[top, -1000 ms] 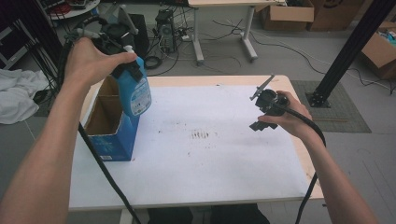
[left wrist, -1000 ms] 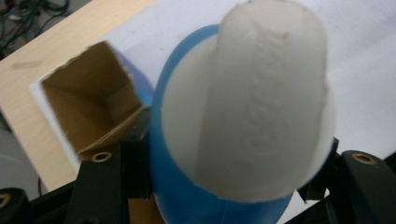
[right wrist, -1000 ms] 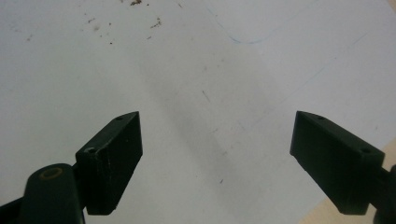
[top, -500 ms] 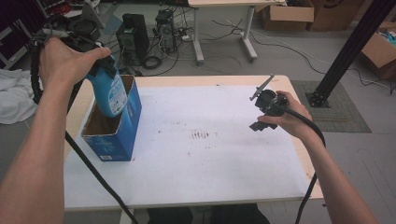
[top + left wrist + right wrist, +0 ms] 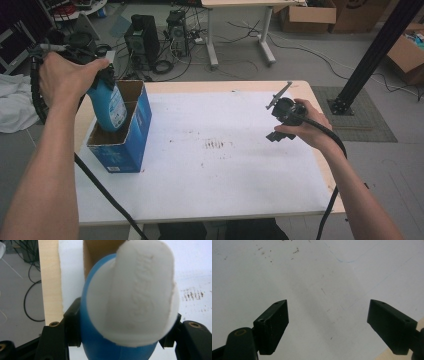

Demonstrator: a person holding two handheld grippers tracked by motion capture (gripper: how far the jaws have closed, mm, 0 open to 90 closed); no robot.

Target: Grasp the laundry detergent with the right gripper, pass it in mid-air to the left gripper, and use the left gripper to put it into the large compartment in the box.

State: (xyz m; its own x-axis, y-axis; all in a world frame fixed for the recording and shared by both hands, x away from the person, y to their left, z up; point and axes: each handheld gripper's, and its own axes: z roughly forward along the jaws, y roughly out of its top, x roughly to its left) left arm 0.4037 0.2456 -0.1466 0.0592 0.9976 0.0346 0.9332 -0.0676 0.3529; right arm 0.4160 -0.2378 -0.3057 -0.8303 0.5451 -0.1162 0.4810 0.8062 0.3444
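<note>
A blue bottle [image 5: 111,106] with a white cap [image 5: 135,290] stands partly inside an open blue cardboard box [image 5: 131,136] at the table's left. My left gripper [image 5: 95,75] is shut on the bottle just under its cap, a hand covering most of it in the high view. In the left gripper view the bottle [image 5: 100,322] sits clamped between the two black jaws, over the box's brown inside. My right gripper [image 5: 275,131] hovers over the table's right side, open, with nothing between its jaws [image 5: 328,327].
The table [image 5: 220,165] is covered in white paper with a smudge of dark specks [image 5: 215,145] near the middle. Beyond the far edge, computer towers [image 5: 142,35] and cables lie on the floor. A black frame post [image 5: 370,55] rises at the right.
My left gripper has carried the bottle left and down, from above the box's right side into the open box. The right gripper has stayed put.
</note>
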